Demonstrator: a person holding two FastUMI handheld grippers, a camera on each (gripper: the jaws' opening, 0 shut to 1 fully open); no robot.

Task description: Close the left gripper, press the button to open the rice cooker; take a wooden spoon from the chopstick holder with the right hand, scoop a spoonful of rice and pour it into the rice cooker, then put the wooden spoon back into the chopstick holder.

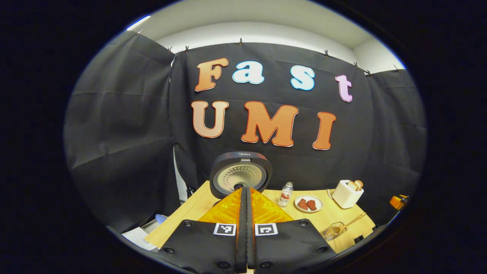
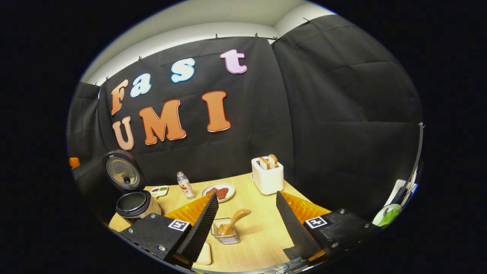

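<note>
The rice cooker [image 2: 134, 205] stands open at the table's left, its round lid [image 2: 122, 171] upright. In the left gripper view the lid [image 1: 241, 176] rises just beyond my left gripper [image 1: 245, 189], whose fingers are pressed together with nothing between them. A wire chopstick holder [image 2: 225, 231] holds the wooden spoon [image 2: 235, 220], handle leaning up to the right. My right gripper [image 2: 246, 197] hangs above and behind the holder, open and empty. The holder [image 1: 333, 230] and the spoon [image 1: 353, 220] also show at the table's right front in the left gripper view.
A small bottle [image 2: 185, 185], a plate of red food [image 2: 218, 191] and a white toaster [image 2: 267, 174] with bread line the back of the wooden table [image 2: 262, 236]. A small white dish [image 2: 159, 190] lies beside the cooker. A pale flat object [image 2: 204, 254] sits at the front edge.
</note>
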